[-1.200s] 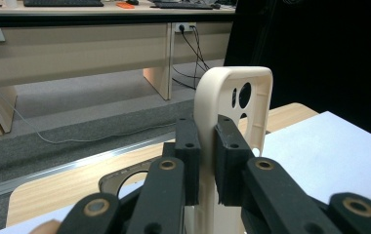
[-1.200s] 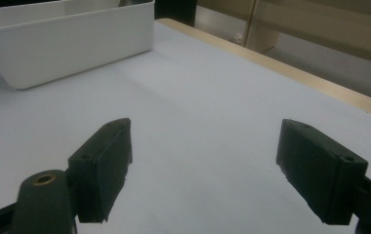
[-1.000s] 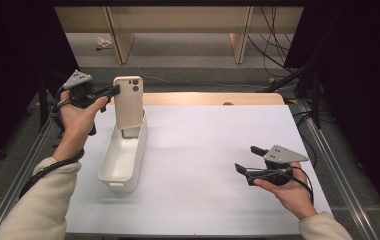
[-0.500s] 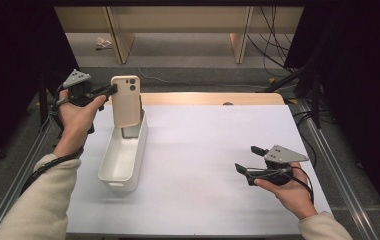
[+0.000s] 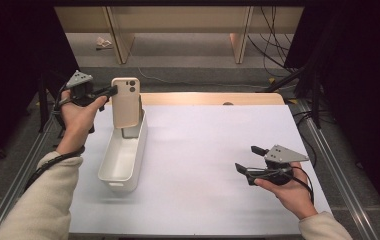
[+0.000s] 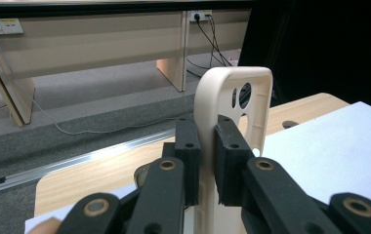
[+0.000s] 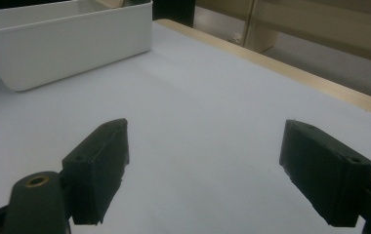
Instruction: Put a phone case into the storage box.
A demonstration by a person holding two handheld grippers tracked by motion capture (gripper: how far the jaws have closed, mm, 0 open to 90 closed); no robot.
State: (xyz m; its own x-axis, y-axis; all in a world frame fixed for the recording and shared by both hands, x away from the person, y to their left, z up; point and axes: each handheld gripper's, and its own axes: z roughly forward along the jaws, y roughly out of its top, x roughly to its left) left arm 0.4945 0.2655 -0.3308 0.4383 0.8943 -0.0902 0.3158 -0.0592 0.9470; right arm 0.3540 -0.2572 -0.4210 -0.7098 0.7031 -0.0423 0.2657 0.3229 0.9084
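Note:
A beige phone case (image 5: pixel 126 101) with camera cut-outs stands upright above the far end of a long white bin (image 5: pixel 123 156). My left gripper (image 5: pixel 112 90) is shut on the case's left edge. Seen from the left gripper view, the two black pads (image 6: pixel 227 161) pinch the thin wall of the case (image 6: pixel 235 97). My right gripper (image 5: pixel 252 159) rests open at the table's right front, held by a hand. From the right gripper view its jaws stand wide apart over bare white table, and the gripper (image 7: pixel 208 170) holds nothing.
The white table sheet (image 5: pixel 208 150) lies on a wooden top (image 5: pixel 203 98). Metal rails (image 5: pixel 328 160) run along both sides. Wooden furniture legs (image 5: pixel 240 47) and cables (image 5: pixel 273 30) stand on the grey floor behind. The bin (image 7: pixel 66 39) lies far left of the right gripper.
The left hand has lifted the case slightly above the bin's far end. The right gripper has stayed still.

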